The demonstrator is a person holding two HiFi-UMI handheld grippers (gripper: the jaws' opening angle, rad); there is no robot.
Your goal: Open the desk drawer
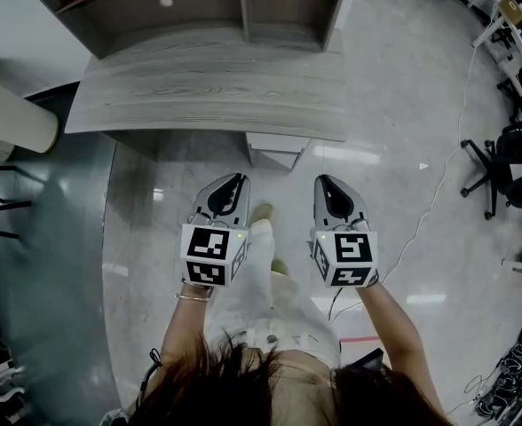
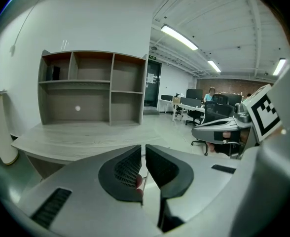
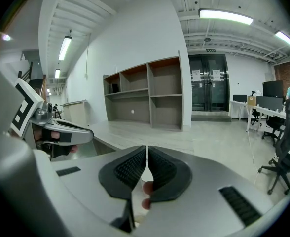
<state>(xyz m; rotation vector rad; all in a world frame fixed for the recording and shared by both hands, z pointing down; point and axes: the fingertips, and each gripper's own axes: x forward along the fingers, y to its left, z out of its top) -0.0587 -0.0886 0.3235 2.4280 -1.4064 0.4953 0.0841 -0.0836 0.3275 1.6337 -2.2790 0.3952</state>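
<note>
Head view: pale drawer (image 1: 277, 149) under my counter (image 1: 208, 96), ahead between left tongs (image 1: 237, 179) and right tongs (image 1: 324, 181), both closed, empty

The left tongs (image 1: 236, 179) and right tongs (image 1: 323, 181) hang side by side over the floor (image 1: 394, 185), pointing toward the grey wooden surface (image 1: 208, 91). A drawer unit (image 1: 274, 149) sits under its near edge, apart from both.

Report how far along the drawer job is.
Done: nothing yet; the drawer unit under the desk looks closed. In hand: nothing; the left claw and right claw are both shut, empty and short of the desk. Left: reach the drawer, grip its front and pull it open.
</note>
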